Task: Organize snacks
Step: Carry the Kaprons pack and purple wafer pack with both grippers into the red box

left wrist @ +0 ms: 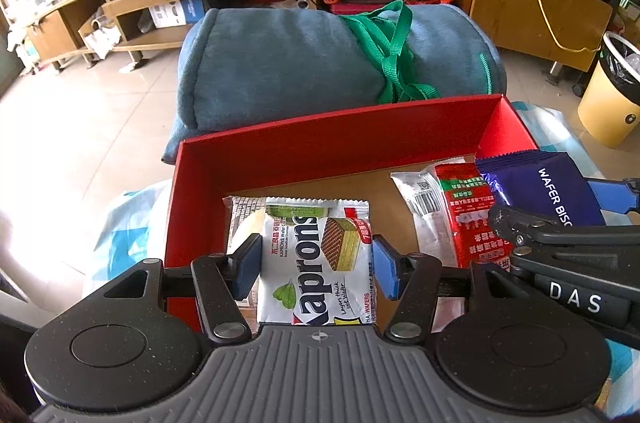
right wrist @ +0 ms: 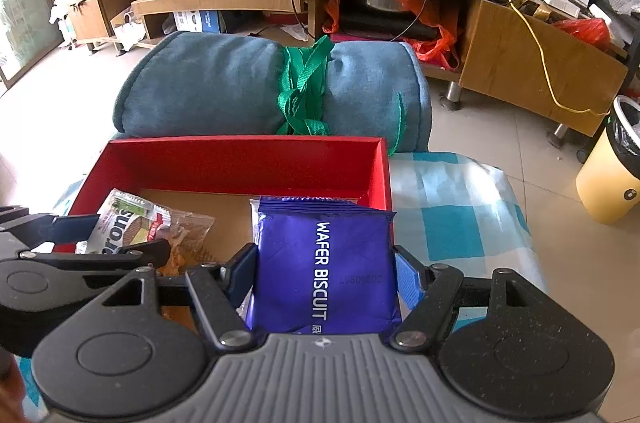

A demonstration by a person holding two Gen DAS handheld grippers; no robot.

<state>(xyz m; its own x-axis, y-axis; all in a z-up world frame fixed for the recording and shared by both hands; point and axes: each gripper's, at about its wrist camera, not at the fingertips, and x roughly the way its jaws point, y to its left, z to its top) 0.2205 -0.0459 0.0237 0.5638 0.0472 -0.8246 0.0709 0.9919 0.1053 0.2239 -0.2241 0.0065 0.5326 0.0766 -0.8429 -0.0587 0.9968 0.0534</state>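
Two packets hang over the red box (left wrist: 320, 143): left gripper (left wrist: 316, 269) pinching the Kaprons wafer (left wrist: 320, 255), right gripper (right wrist: 326, 277) pinching the purple biscuit pack (right wrist: 320, 263); next, lower and let go

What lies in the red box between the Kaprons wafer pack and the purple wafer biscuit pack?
A red snack packet lies between the Kaprons wafer pack and the purple wafer biscuit pack, seen in the left wrist view.
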